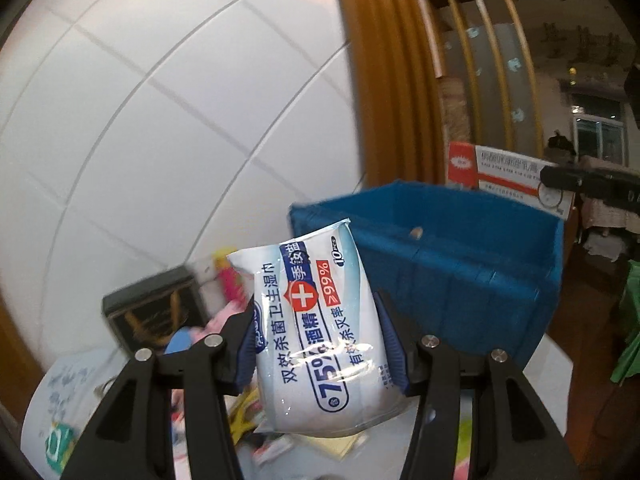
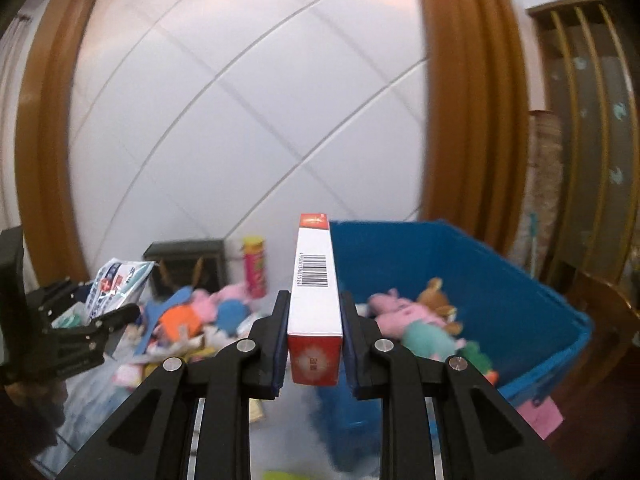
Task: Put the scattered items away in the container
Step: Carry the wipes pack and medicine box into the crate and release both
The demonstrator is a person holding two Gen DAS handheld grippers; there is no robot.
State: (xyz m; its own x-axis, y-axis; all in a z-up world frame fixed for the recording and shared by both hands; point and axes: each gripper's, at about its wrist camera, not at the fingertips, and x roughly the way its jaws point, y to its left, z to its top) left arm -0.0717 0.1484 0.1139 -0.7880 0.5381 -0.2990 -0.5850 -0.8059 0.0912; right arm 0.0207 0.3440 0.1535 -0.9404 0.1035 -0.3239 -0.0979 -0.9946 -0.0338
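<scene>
1. This is a home, seemingly a living area.
2. A white tiled wall (image 2: 248,120) sits inside a thick brown wooden moulded frame (image 2: 460,92), as in a furnished house.
3. A wooden slatted screen with frosted glass panels (image 1: 480,52) divides off another room.
4. A window with a dark frame (image 1: 598,136) shows in that dim far room.
5. Soft plush toys (image 2: 416,316) lie in a blue rectangular fabric storage bin (image 2: 520,292), and more children's toys (image 2: 200,312) are heaped on the pale tabletop (image 2: 100,408).
</scene>
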